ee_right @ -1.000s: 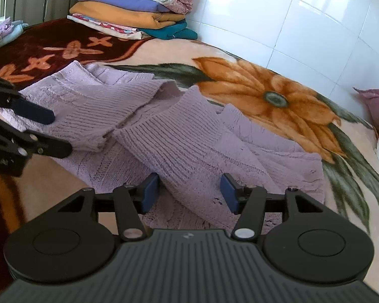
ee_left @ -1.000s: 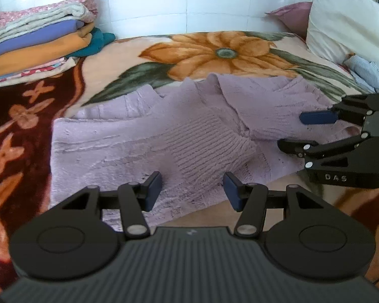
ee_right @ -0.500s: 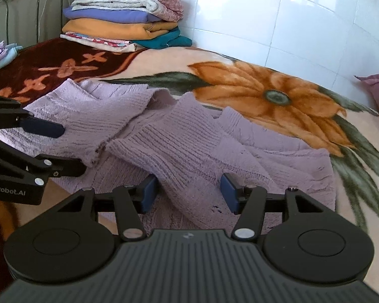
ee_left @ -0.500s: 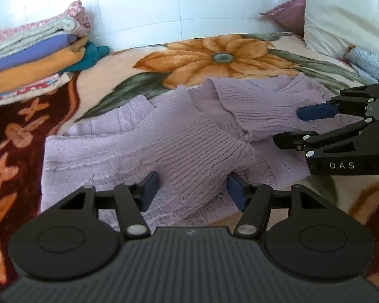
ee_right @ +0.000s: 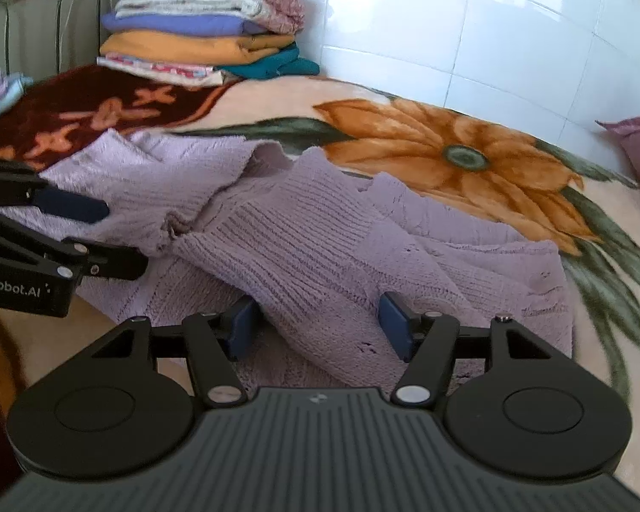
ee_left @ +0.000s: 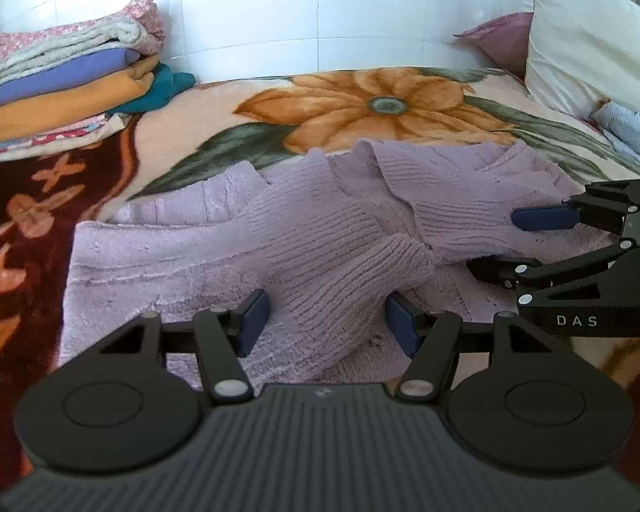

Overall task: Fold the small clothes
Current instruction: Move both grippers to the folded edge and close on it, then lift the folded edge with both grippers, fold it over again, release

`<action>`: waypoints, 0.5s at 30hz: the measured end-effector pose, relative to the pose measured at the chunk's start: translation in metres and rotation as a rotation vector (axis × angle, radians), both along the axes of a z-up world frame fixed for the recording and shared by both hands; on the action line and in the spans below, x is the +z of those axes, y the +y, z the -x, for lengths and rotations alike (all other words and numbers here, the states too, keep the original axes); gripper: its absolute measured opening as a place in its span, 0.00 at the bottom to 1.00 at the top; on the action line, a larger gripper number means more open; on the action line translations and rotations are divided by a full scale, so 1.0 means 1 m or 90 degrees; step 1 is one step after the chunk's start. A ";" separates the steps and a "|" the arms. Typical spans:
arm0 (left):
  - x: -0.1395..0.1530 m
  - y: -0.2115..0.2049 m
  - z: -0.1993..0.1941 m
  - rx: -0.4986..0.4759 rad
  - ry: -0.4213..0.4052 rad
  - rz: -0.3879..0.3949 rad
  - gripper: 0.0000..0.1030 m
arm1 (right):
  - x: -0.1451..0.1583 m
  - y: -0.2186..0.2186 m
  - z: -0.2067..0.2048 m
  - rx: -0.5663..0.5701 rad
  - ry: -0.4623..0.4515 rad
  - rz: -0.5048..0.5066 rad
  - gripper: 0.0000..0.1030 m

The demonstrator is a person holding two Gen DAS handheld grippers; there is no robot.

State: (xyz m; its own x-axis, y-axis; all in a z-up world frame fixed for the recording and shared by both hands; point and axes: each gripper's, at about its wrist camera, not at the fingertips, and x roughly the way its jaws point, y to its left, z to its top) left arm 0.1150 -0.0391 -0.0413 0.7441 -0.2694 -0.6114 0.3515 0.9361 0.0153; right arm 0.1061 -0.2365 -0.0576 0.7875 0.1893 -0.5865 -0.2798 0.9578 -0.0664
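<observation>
A flowered blanket (ee_left: pixel 217 102) covers the bed, and the lilac knitted sweater (ee_left: pixel 158 256) lies spread on it, both sleeves folded across the body. The left tongs (ee_left: pixel 326 324) stand wide apart, straddling one ribbed sleeve (ee_left: pixel 333 264) without clamping it. The right tongs (ee_right: pixel 318 322) gape equally wide around the other sleeve (ee_right: pixel 303 239), gripping nothing.
</observation>
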 end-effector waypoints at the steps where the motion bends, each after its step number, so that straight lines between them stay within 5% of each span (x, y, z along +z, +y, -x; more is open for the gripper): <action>1: 0.000 0.000 0.000 -0.001 0.000 0.001 0.63 | 0.000 -0.002 0.000 0.000 -0.001 -0.008 0.66; 4: 0.001 0.002 0.000 -0.002 0.002 0.009 0.62 | 0.001 -0.005 0.000 -0.003 -0.002 -0.018 0.62; 6: 0.001 0.004 0.001 -0.003 -0.003 0.018 0.61 | 0.002 -0.003 0.000 -0.005 -0.008 -0.012 0.50; 9: 0.002 0.010 0.002 -0.006 -0.007 0.036 0.47 | 0.006 -0.003 0.001 -0.012 -0.016 -0.014 0.32; 11: 0.004 0.015 0.000 0.000 -0.007 0.045 0.25 | 0.007 -0.004 0.000 -0.015 -0.020 -0.016 0.24; 15: 0.009 0.026 -0.004 0.017 -0.002 0.067 0.16 | 0.013 -0.006 0.000 -0.023 -0.033 -0.020 0.12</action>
State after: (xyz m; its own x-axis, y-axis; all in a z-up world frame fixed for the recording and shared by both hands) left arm 0.1189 -0.0134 -0.0319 0.7542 -0.3120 -0.5778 0.3260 0.9417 -0.0830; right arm 0.1057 -0.2430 -0.0449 0.8236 0.1774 -0.5387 -0.2412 0.9692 -0.0495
